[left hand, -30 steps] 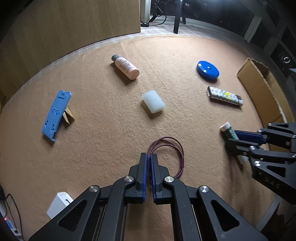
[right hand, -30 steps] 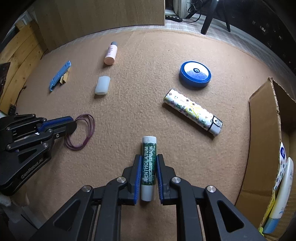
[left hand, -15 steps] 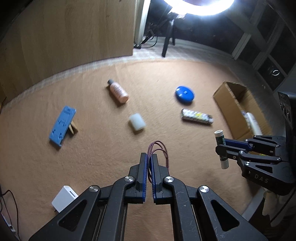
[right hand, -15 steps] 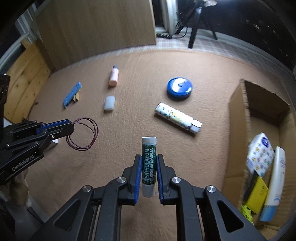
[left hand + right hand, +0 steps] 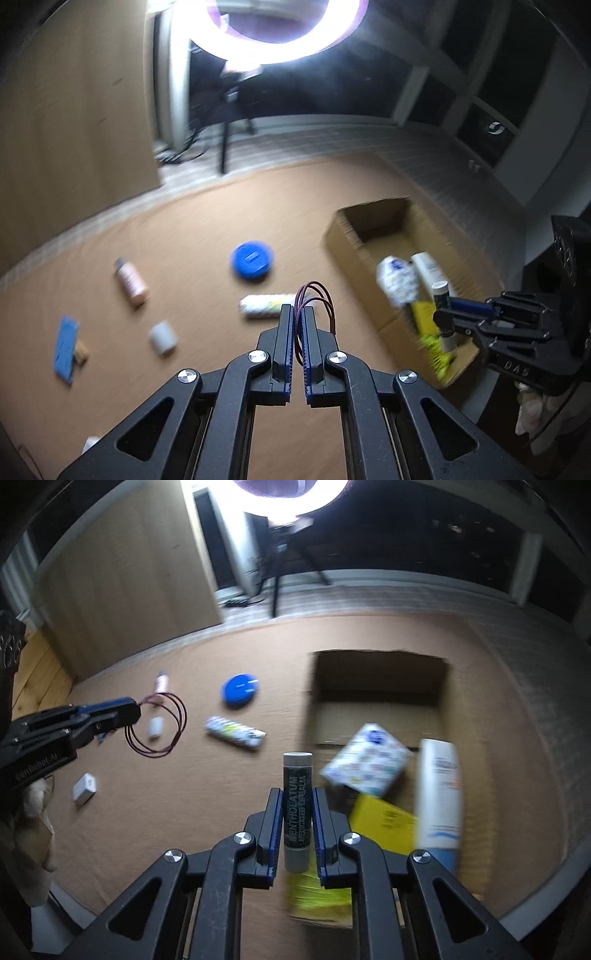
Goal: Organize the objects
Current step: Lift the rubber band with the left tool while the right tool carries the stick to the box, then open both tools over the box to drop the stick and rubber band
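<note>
My right gripper (image 5: pixel 297 812) clamps lip balm stick (image 5: pixel 296 805) above cardboard box (image 5: pixel 380 672), release pending. My left gripper (image 5: pixel 298 328) pinches maroon hair ties (image 5: pixel 317 295) in air. Box holds several items. Left on carpet (image 5: pixel 207 229): blue tin (image 5: pixel 252 260), pink bottle (image 5: pixel 131 282), patterned tube (image 5: pixel 264 305), white cap (image 5: pixel 162 336).
</note>
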The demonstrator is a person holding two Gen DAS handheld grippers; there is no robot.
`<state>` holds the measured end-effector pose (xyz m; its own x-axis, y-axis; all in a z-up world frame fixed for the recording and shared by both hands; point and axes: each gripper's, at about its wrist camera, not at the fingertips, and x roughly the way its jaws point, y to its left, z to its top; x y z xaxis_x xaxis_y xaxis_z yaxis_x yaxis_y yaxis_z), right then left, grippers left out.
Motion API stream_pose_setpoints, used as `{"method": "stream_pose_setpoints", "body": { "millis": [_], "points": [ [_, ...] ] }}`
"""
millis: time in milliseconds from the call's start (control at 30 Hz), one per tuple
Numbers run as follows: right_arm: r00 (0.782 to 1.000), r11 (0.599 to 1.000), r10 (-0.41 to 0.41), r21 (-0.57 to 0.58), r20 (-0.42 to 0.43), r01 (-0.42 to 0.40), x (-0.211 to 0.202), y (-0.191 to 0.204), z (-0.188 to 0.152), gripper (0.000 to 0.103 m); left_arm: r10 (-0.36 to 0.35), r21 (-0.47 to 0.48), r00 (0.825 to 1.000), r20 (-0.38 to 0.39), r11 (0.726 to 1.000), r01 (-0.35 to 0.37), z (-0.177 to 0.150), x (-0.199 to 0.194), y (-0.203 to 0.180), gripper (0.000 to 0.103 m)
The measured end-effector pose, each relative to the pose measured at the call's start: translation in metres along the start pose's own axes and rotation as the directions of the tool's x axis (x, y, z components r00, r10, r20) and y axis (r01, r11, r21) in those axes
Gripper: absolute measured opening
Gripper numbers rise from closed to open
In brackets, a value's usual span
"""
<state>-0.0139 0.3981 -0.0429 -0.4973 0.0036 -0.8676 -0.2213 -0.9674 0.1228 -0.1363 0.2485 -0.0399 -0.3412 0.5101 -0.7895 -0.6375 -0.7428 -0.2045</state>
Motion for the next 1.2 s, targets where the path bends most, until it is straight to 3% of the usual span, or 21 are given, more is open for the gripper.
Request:
{"method": "stream_pose_setpoints", "body": {
  "millis": [300,600,667,733,933,1200],
  "points": [
    [0.998,0.994,-0.054,0.096,-0.011,0.055,-0.008,-0.057,-0.016,0.014,-0.065,0.104,0.998,-0.014,0.992,0.066,0.043,0.046,-0.076,0.004],
    [0.999,0.992,-0.030,0.126,-0.017,0.032,-0.006,-0.075,-0.022,0.018,-0.085,0.139,0.995,-0.054,0.986,0.092,0.051,0.078,-0.108,0.006],
    [0.999,0.992,-0.032,0.118,-0.017,0.033,-0.006,-0.073,-0.023,0.045,-0.079,0.137,0.996,-0.051,0.987,0.085,0.051,0.077,-0.107,0.027],
    [0.999,0.993,-0.047,0.110,0.005,0.046,-0.009,-0.070,-0.023,0.053,-0.064,0.134,0.997,-0.039,0.989,0.069,0.050,0.074,-0.103,0.036],
    [1.000,0.996,-0.025,0.091,0.019,0.023,-0.009,-0.058,-0.016,0.053,-0.007,0.111,1.000,-0.025,0.994,0.010,0.044,0.062,-0.076,0.036],
    [0.999,0.999,0.021,0.034,0.025,-0.022,-0.002,-0.031,-0.001,0.053,0.087,0.014,0.995,-0.048,0.996,-0.086,0.026,0.049,-0.012,0.037]
  ]
}}
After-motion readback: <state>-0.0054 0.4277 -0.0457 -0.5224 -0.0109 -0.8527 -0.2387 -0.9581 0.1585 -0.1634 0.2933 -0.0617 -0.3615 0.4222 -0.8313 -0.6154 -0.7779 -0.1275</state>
